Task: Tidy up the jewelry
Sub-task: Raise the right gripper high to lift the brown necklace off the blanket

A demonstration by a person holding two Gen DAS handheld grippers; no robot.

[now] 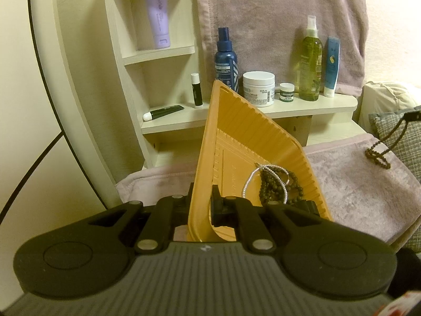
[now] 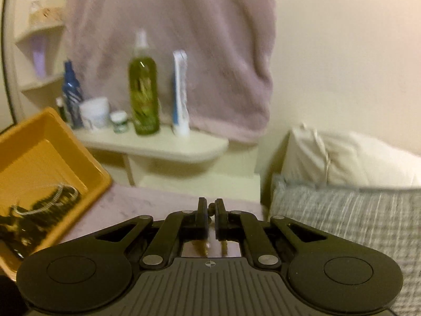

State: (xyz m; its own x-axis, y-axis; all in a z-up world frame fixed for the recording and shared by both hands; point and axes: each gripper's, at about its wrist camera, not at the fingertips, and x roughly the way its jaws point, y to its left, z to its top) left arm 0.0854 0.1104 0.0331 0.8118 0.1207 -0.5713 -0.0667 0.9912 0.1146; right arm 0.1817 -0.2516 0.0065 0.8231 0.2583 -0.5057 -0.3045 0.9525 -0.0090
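My left gripper [image 1: 204,197] is shut on the near rim of an orange plastic tray [image 1: 236,131], which it holds tilted above a pink towel [image 1: 355,184]. In the tray lie a silver chain [image 1: 251,181] and dark bead strands [image 1: 275,191]. The right wrist view, which is blurred, shows the tray [image 2: 39,152] at the left with the same jewelry [image 2: 47,205] in it. My right gripper [image 2: 210,206] is shut on a dark bead strand. In the left wrist view that gripper [image 1: 412,115] is at the right edge, and the bead strand [image 1: 376,156] hangs from it over the towel.
A cream shelf [image 1: 302,106] behind the tray carries a blue bottle [image 1: 226,58], a white jar [image 1: 258,88], a small jar [image 1: 286,92], a green spray bottle [image 1: 311,60] and a blue tube [image 1: 332,65]. A grey checked cushion [image 2: 355,216] and a white pillow [image 2: 342,158] lie to the right.
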